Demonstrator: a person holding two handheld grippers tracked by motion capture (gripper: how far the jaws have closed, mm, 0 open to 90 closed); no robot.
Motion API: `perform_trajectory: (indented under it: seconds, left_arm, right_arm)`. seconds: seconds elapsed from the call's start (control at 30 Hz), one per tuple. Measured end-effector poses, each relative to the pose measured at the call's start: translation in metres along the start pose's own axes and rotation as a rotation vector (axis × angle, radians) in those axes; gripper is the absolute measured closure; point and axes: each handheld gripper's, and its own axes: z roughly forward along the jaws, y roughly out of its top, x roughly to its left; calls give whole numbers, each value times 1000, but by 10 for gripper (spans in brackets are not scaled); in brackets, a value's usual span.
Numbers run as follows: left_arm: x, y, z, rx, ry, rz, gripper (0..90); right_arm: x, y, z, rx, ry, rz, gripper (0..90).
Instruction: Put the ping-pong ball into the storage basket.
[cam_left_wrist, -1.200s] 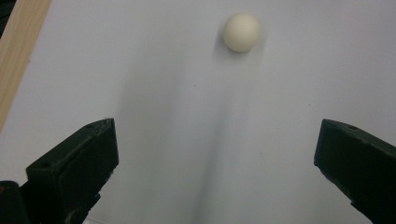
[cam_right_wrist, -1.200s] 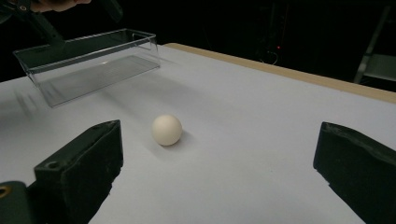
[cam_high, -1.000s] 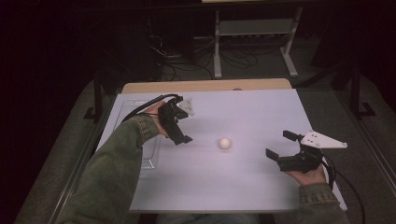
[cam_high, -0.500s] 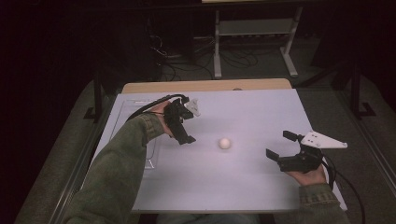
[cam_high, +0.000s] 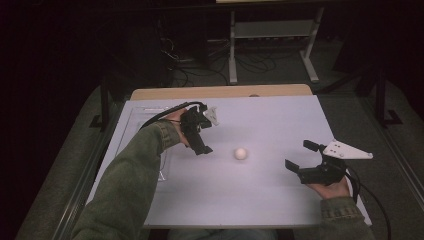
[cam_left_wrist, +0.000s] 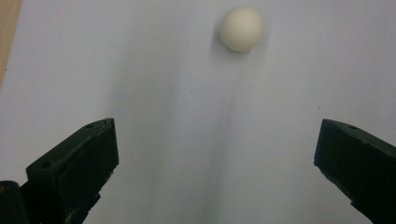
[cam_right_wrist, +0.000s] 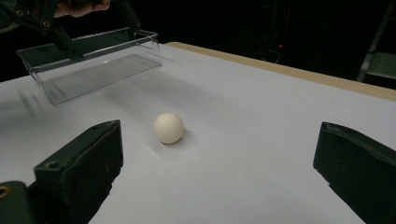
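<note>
Nothing picked up yet: the white ball (cam_high: 241, 153) lies loose on the table (cam_high: 280, 120), approx. centre of the high view, touching neither gripper. Left gripper (cam_high: 199, 145), centre-left, has jaws wide apart w/ nothing between, ball near the top of its own view; right gripper (cam_high: 299, 161), lower right, likewise spread and holding nothing. Approach, grasp and probably a drop into the clear tray (cam_right_wrist: 93, 60) at upper left of the right gripper view all remain, I'd judge.

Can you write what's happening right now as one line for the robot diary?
left gripper: open, above table, near ball | right gripper: open, empty | ball: loose on white table | clear tray: far left
</note>
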Motion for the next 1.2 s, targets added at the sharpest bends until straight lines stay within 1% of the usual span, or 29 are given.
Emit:
perform_trajectory:
  seconds: [0.27, 0.33, 0.47, 0.63, 0.77, 0.9, 1.0, 1.2]
  left_arm:
    - [0, 3, 10, 15, -16, 1, 0]
    - [1, 4, 12, 20, -19, 4, 0]
    - [2, 6, 16, 16, -20, -1, 0]
    - [2, 9, 20, 19, -29, 9, 0]
    - [6, 10, 25, 16, -36, -4, 0]
    - [6, 10, 28, 24, -42, 1, 0]
    - [5, 11, 29, 11, -48, 13, 0]
    - [6, 14, 37, -5, -54, 12, 0]
  right_arm:
    - [0, -1, 1, 7, 6, 3, 9]
    - [-1, -2, 1, 7, 7, 13, 9]
    - [-1, -3, 0, 9, 8, 15, 9]
    - [-1, -3, -1, 6, 6, 13, 9]
    - [-1, -4, -1, 11, 7, 15, 9]
    - [-1, -4, -2, 7, -1, 17, 4]
    - [-2, -4, -2, 6, -4, 20, 4]
    - [-1, -5, -2, 13, -4, 17, 3]
